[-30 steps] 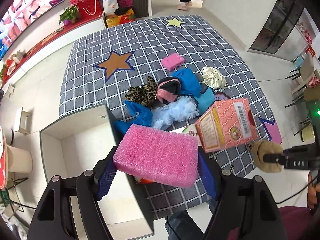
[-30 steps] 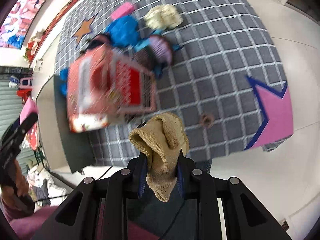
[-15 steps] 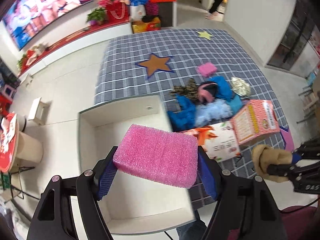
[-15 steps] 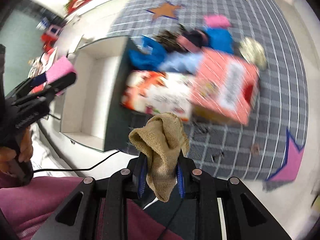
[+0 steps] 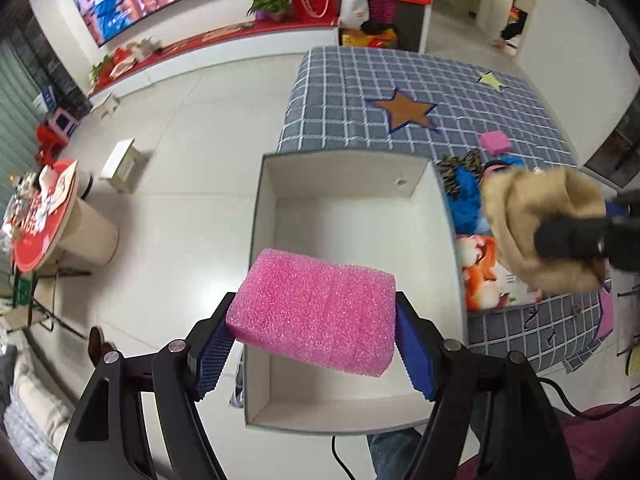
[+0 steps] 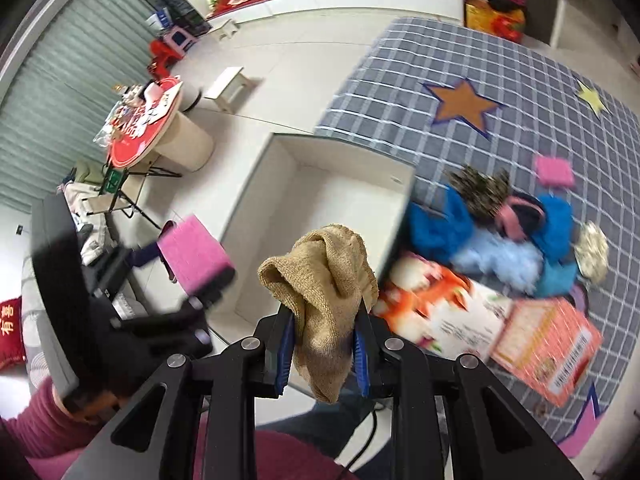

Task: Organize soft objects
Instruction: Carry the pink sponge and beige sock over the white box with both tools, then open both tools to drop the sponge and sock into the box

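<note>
The left tongs [image 5: 314, 344] are clenched on a pink rectangular foam sponge [image 5: 312, 316], held above the open white rectangular box [image 5: 352, 216]. The right tongs [image 6: 322, 350] grip a crumpled tan knitted cloth [image 6: 324, 280], held beside the box, above the grey checked worktop [image 6: 500, 80].

Illumination was bright, even and diffuse, with only soft shadows. Both fisheye views bent straight lines strongly near the edges and darkened at the corners. The left wrist view was sharp. The right wrist view showed motion blur across the printed boxes [image 6: 472, 316] and the left gripper [image 6: 188, 276].
</note>
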The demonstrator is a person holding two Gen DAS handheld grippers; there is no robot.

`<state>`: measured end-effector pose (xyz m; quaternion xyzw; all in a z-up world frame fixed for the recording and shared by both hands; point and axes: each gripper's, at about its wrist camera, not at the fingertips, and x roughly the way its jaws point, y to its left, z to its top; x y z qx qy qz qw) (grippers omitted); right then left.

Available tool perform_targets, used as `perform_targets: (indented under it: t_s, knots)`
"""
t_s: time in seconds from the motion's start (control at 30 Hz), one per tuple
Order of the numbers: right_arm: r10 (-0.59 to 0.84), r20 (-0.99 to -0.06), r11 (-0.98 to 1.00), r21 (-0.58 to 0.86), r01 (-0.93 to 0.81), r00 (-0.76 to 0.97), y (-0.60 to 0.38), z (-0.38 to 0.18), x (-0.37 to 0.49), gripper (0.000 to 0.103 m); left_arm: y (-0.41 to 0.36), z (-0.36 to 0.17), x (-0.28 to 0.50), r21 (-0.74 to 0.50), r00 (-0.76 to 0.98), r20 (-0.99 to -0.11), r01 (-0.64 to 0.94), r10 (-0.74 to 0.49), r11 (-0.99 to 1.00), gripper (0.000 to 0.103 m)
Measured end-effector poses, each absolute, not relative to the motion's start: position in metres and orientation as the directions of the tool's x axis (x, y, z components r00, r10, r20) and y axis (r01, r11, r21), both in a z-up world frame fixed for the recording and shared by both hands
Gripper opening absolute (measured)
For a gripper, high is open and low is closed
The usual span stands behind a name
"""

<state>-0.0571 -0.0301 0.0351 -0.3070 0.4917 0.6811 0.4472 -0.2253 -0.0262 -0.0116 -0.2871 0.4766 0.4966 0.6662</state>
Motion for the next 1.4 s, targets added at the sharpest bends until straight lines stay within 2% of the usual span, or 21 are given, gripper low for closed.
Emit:
perform_targets:
  t_s: [0.2, 1.4]
  knots:
    - [0.283, -0.875, -0.123, 0.374, -0.919, -0.393, -0.028, 0.025, -0.082, 0.027, -0.031, -0.021, -0.230, 0.122, 0.013, -0.927, -0.935, 0.375, 0.334, 0.077]
    - [0.215, -0.893, -0.091, 0.385, -0.919, -0.395, -0.016, 0.003, -0.083, 0.027, -0.015, -0.043, -0.229, 0.065, 0.046, -0.948, -0.941, 0.315, 0.333, 0.077]
